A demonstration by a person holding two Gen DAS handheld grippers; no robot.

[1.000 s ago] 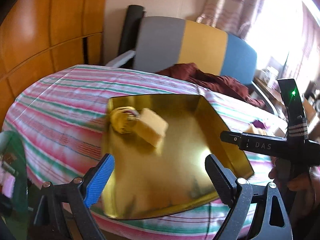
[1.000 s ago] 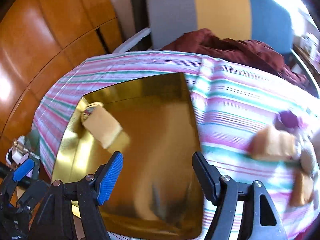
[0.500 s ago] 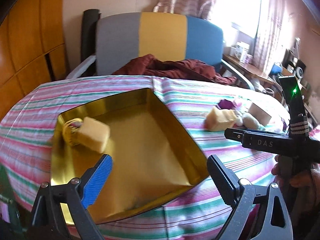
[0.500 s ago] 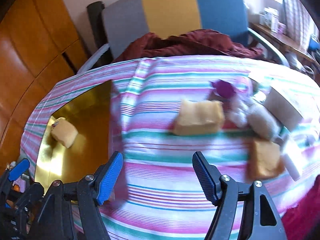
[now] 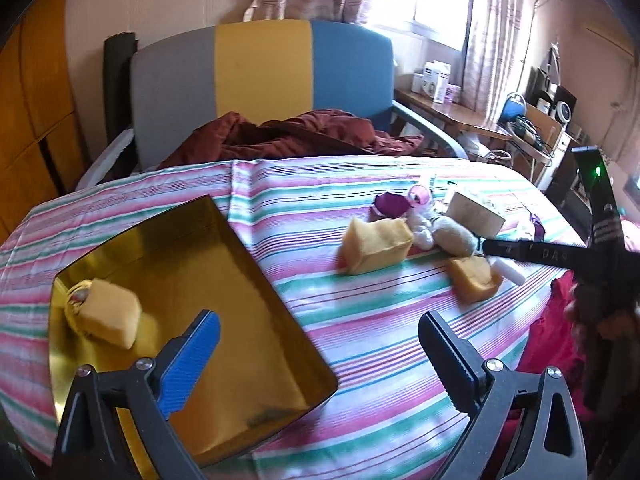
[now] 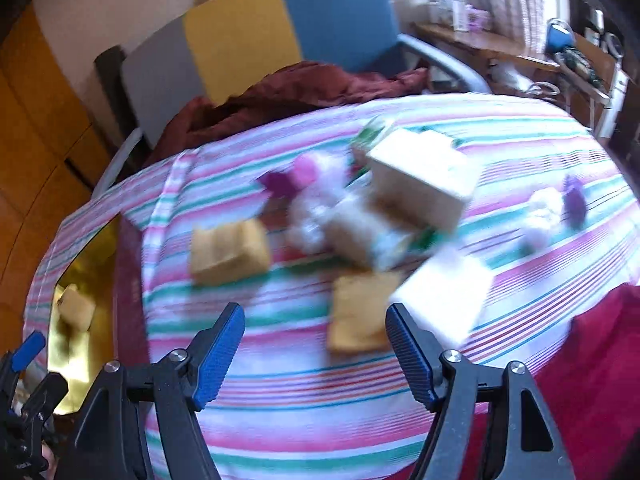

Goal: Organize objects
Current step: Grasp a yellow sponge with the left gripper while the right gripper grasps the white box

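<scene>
A gold tray (image 5: 248, 280) lies on the striped cloth at the left and holds a yellow sponge block (image 5: 110, 314) beside a small yellow item. It also shows in the right wrist view (image 6: 100, 264). A larger yellow sponge (image 5: 376, 244) (image 6: 228, 254) and a smaller one (image 5: 474, 278) (image 6: 362, 312) lie on the cloth near a white soft toy (image 5: 424, 224) and a cream box (image 5: 474, 216) (image 6: 420, 176). My left gripper (image 5: 318, 344) is open and empty above the tray's right edge. My right gripper (image 6: 314, 344) is open and empty just before the smaller sponge.
A chair (image 5: 260, 76) with grey, yellow and blue panels stands behind the table with a dark red cloth (image 5: 288, 136) on it. A cluttered desk (image 5: 480, 116) is at the right. A white block (image 6: 444, 292) and a purple toy (image 6: 574, 204) lie on the cloth.
Both grippers have swung right, from over the tray toward the pile of sponges and toys. The tray has slid to the left in both views. Both grippers stayed open.
</scene>
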